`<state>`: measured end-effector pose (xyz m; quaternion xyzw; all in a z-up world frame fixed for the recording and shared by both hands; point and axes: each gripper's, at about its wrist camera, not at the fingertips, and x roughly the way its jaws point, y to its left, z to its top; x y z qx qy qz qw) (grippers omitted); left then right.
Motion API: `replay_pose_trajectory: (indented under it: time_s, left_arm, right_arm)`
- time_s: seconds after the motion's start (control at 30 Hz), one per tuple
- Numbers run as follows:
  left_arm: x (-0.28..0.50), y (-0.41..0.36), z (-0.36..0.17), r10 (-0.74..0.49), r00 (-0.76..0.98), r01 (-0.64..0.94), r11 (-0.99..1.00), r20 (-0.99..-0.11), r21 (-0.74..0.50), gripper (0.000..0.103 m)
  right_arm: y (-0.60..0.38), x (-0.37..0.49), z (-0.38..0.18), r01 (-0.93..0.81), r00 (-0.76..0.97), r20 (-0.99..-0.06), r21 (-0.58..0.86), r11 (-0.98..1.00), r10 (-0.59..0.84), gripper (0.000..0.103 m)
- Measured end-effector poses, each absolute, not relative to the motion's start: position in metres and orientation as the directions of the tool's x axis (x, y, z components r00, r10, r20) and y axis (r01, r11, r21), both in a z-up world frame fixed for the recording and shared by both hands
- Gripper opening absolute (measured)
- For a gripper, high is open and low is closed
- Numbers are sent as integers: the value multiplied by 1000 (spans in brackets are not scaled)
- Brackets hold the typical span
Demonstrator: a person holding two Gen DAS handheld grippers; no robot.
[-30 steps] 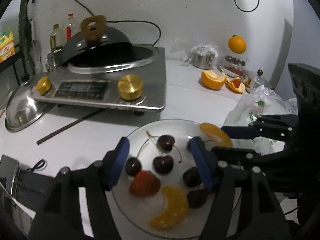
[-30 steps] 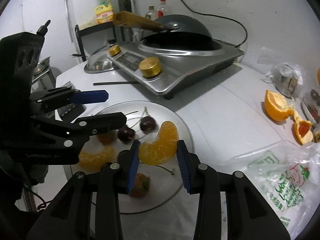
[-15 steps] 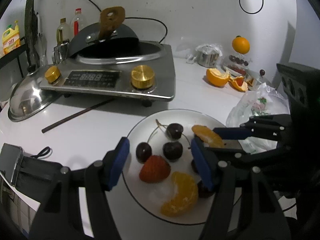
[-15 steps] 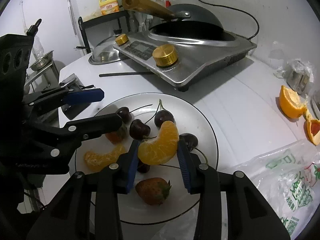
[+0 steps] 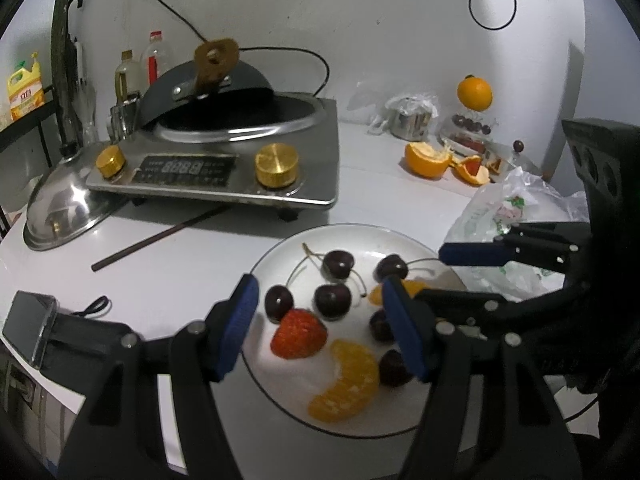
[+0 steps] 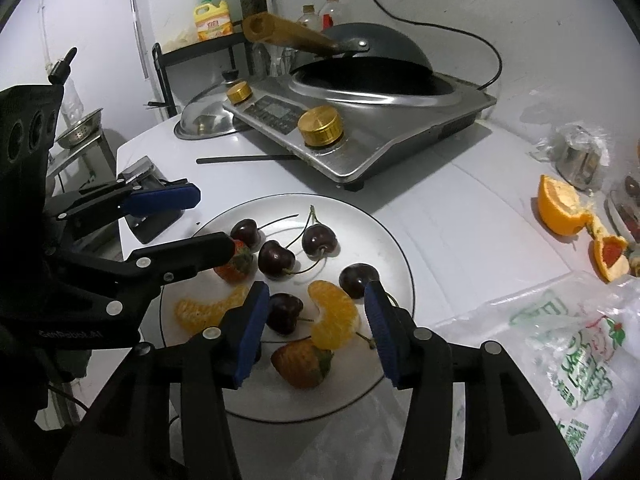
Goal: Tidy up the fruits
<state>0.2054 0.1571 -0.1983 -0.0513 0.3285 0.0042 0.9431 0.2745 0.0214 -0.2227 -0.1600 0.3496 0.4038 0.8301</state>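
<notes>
Right claw (image 6: 316,320), just opening, no longer grips the orange segment (image 6: 334,314).

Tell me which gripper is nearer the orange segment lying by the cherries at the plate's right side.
Right. The right gripper has just opened and straddles that orange segment, pads clear of it. The left gripper hangs open over the strawberry, further across the plate.

One plate (image 6: 392,248) with fruit on it. Cherries on plate: six in the left wrist view, five visible in the right wrist view. Two strawberries (image 6: 303,364) (image 6: 236,264). Two orange segments (image 6: 334,314) (image 6: 204,310). Off the plate: one whole orange (image 5: 474,93), two peel pieces (image 5: 426,157) (image 5: 474,168), one cooker (image 5: 224,168) with two gold knobs (image 5: 277,163) (image 5: 110,158), one steel lid (image 5: 60,212), one chopstick (image 5: 156,238), one plastic bag (image 6: 576,340), two bottles (image 5: 127,72) (image 5: 154,60).
</notes>
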Motion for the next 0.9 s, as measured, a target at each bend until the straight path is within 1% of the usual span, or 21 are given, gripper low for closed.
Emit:
replay_pose_trajectory:
  time_s: [0.33,0.43,0.5,0.57,0.77,0.83,0.87,0.9]
  left_arm:
    - [182,134,-180,-24,803,-30,996,-595,-80,66]
    - [174,127,-176,-23,809,-22,997,-587,-70,67]
    - [167,121,-172,-24,816,-15,998,-577,-63,79]
    - [160,115,-169,-28,823,-8,998,-568,-62,81]
    - [143,94,-157,-50,840,25,998,-541,-53,82]
    - [138,87,-152,-53,845,34,998,-533,-45,85]
    - [135,83,-150,-55,848,39,998,-527,-42,92]
    - [133,80,-148,-59,851,44,998,-521,-42,95]
  right_arm:
    - [-10,251,-206,-748,490,-682,-9,663,543,52]
    - [-18,243,-200,-737,510,-671,-19,675,538,52]
    - [-24,237,-196,-727,525,-664,-25,686,533,52]
    - [-32,230,-192,-717,541,-655,-31,696,528,52]
    - [-56,207,-180,-680,590,-627,-45,732,509,53]
    - [-64,201,-177,-668,605,-616,-48,743,505,53]
    - [-69,197,-174,-659,616,-608,-50,750,501,54]
    - [-73,194,-172,-653,624,-602,-51,756,498,54]
